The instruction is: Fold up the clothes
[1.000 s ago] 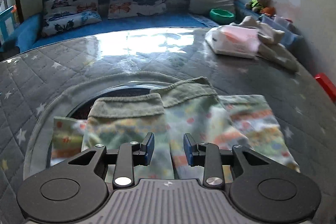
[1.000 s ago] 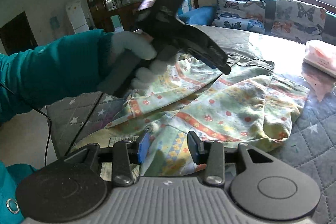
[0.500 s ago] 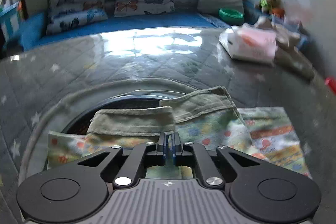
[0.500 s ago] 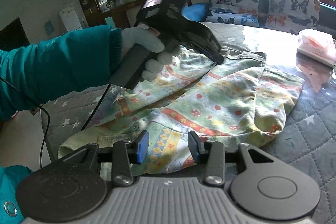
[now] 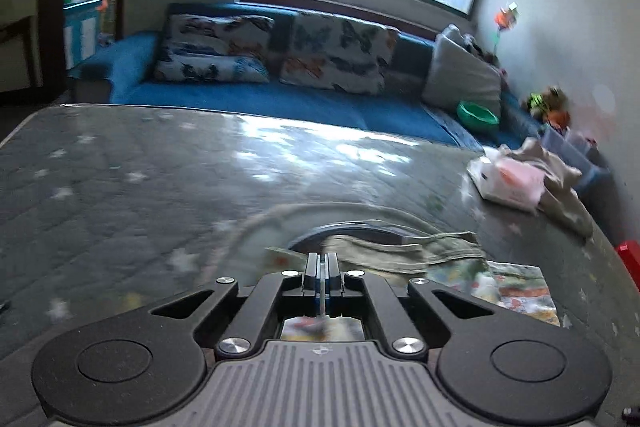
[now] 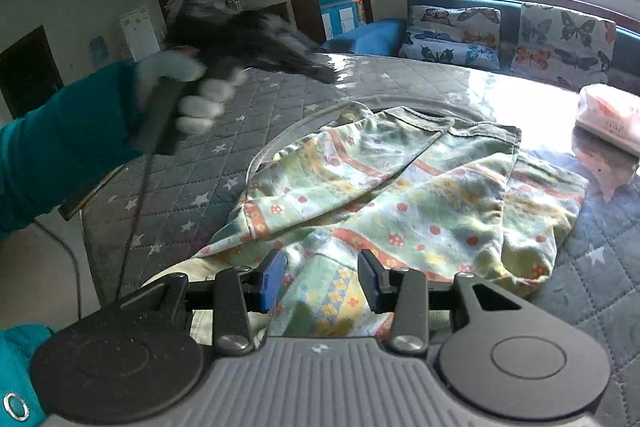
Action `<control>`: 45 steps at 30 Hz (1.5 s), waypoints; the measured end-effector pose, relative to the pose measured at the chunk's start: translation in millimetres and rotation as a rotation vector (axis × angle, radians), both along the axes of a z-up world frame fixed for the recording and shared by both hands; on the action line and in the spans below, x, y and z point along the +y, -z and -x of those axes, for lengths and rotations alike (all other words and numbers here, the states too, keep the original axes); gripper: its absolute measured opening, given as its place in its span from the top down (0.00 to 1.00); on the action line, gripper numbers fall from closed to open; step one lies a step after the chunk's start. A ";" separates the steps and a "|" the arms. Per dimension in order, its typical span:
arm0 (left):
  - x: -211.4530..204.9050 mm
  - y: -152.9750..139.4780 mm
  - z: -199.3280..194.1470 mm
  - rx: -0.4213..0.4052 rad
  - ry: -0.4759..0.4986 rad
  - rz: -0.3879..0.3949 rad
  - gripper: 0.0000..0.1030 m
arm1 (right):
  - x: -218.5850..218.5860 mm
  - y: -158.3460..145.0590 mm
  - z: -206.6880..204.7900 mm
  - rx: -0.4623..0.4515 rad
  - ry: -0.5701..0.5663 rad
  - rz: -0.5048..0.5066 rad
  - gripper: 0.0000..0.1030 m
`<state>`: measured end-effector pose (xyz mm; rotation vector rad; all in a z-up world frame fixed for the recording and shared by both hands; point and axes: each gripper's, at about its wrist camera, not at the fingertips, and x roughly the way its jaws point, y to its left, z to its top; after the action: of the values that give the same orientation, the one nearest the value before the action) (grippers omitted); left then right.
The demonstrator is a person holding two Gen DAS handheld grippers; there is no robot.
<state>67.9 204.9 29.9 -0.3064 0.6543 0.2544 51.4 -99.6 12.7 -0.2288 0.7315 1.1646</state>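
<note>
A child's patterned garment (image 6: 404,199), pale green with red and yellow prints and an olive waistband, lies partly folded on the grey quilted table (image 6: 208,163). My right gripper (image 6: 322,281) is open, low over the garment's near edge. My left gripper (image 5: 322,263) is shut with nothing between its pads, raised above the table to the left of the garment (image 5: 400,255). In the right wrist view the left gripper (image 6: 256,39) shows blurred, held by a gloved hand in a teal sleeve.
A white and pink packet (image 5: 508,179) and a beige cloth (image 5: 560,183) lie at the table's far right. A blue sofa (image 5: 280,99) with butterfly cushions runs behind. A red object (image 5: 628,259) sits at the right edge.
My left gripper shut, then lifted off the garment and swung up and to the left. My right gripper stayed open near the garment's near edge.
</note>
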 end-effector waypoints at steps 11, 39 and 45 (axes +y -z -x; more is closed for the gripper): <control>-38.7 23.1 59.5 0.059 0.188 0.027 0.96 | 40.2 -16.4 -43.7 0.013 0.075 0.010 0.61; -13.2 23.7 86.2 -0.004 0.076 0.116 0.68 | 134.4 37.0 -166.2 0.106 0.248 -0.003 0.96; -4.0 11.1 80.2 -0.075 0.069 0.168 0.62 | 140.0 14.3 -121.5 0.021 0.106 -0.052 0.97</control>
<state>-12.3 200.8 18.7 -0.4513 0.6118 0.1211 172.9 40.4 -1.5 -0.1332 0.7227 1.0849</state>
